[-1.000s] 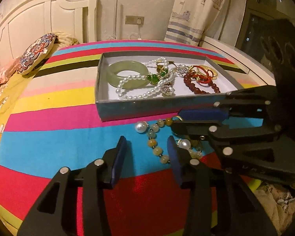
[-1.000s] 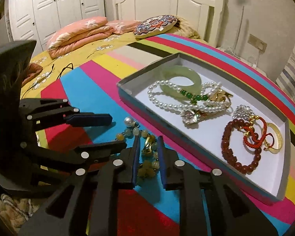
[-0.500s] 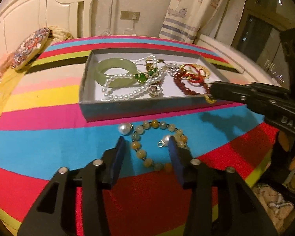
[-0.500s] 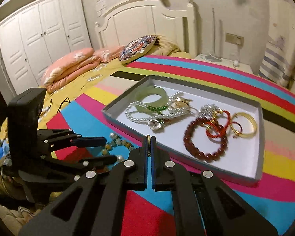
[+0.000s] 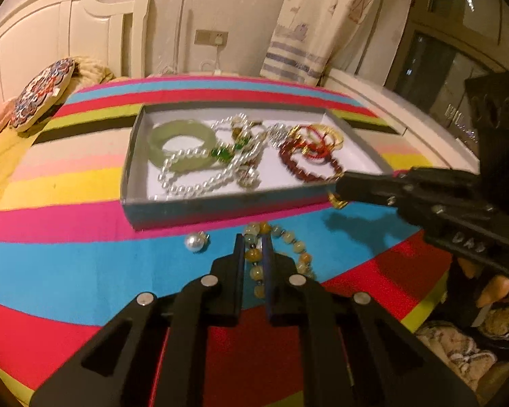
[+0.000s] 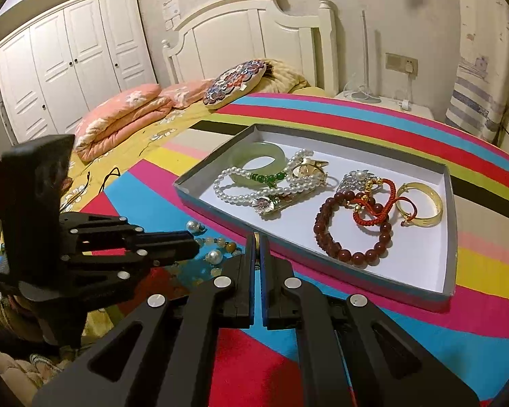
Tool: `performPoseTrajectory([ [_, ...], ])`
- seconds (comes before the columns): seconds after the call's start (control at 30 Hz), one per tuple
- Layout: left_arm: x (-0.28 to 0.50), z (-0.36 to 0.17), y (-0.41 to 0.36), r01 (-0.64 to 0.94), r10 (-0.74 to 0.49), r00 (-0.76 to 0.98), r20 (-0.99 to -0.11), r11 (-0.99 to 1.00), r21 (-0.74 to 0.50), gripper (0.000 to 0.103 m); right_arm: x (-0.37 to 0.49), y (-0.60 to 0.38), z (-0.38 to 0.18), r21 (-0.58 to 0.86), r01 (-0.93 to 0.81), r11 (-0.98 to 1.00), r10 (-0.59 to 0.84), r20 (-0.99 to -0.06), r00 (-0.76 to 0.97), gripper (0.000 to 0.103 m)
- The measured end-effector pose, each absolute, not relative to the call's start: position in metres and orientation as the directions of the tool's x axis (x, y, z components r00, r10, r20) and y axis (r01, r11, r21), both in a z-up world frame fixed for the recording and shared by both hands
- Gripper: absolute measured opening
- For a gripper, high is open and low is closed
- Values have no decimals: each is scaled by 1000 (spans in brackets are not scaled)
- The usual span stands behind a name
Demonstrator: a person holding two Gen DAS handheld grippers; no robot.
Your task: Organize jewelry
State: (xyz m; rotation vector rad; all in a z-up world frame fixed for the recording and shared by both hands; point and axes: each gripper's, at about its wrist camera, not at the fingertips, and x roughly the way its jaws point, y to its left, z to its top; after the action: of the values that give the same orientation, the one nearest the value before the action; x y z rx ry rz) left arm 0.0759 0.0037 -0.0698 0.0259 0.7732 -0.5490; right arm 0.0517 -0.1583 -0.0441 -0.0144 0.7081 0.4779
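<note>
Left fingers [image 5: 240,254] pinch the bead bracelet [image 5: 254,254] mid-frame; right fingers [image 6: 251,247] clamp a gold ring [image 5: 337,201]. Lift slowly, clearing the tray [image 5: 220,208] wall.

Two low, close claw-mounted fisheyes, both facing the tray [image 5: 220,208].

Both grippers are chunky matte-black plastic. The left gripper [image 5: 253,254] has two angular fingers with triangular cut-outs, round silver screw heads along the linkages — four in a row — and thin blue pads on the inner faces. The right gripper [image 6: 256,247] is the same build, blue strips inside the fingers, silver screws too. From the left wrist view its side carries faint scratched lettering, unreadable, and bare fingertips [image 5: 497,288] of the right hand show under it.
</note>
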Motion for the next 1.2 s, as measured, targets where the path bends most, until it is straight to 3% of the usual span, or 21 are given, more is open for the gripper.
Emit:
performPoseTrajectory([
  [0.4,81,-20,-28,590,-555,561,-615,789,-174,9,47,-179,-33,160,-389,907,403,-594,696,3],
  [0.9,85,27,-59,640,-570,584,-578,762,-104,9,44,-203,-23,184,-346,920,387,-555,736,3],
  [1.2,119,43,-85,634,-521,612,-596,773,-25,9,69,-196,-24,164,-350,922,377,-583,720,3],
])
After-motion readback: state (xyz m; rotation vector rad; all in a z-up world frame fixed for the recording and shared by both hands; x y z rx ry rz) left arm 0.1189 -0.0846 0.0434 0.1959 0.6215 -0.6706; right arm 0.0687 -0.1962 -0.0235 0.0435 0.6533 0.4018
